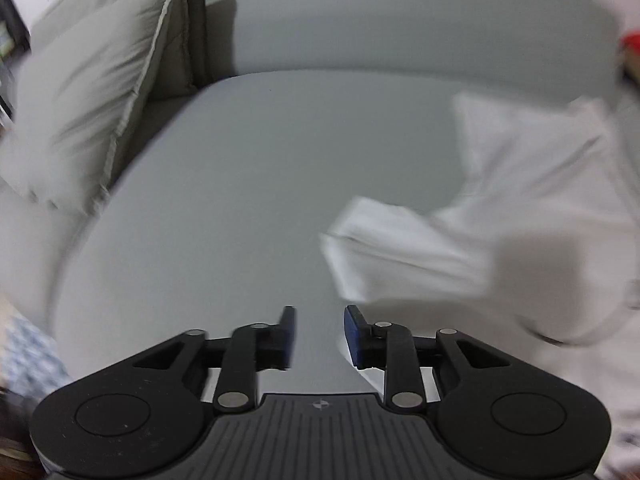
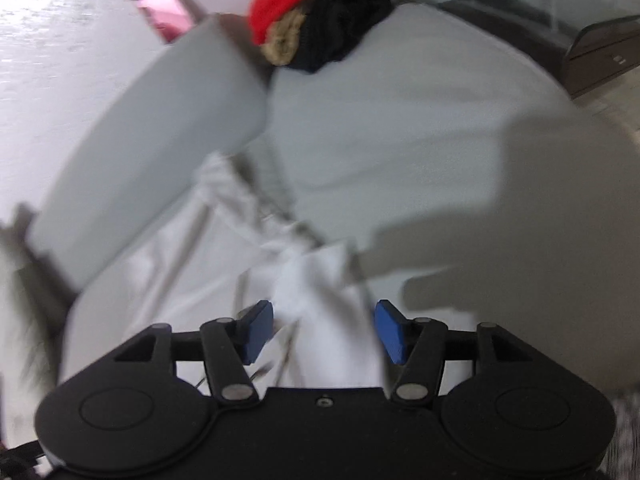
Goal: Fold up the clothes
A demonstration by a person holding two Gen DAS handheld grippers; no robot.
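Observation:
A white garment [image 1: 520,208] lies crumpled on the grey sofa seat [image 1: 240,200], at the right of the left wrist view, with one sleeve-like end [image 1: 380,252] reaching left. My left gripper [image 1: 320,336] is open and empty over bare seat, just left of that end. In the right wrist view the same white garment [image 2: 320,320] lies bunched under and between my fingers. My right gripper [image 2: 324,332] is open with the cloth lying in the gap; its blue pads [image 2: 392,336] stand apart from it. Both views are motion-blurred.
Grey cushions [image 1: 92,92] lean at the sofa's left end. The sofa backrest [image 1: 400,28] runs behind. A pile of red, tan and black clothes [image 2: 320,12] sits at the far end of the seat. A dark cabinet [image 2: 600,52] stands beyond.

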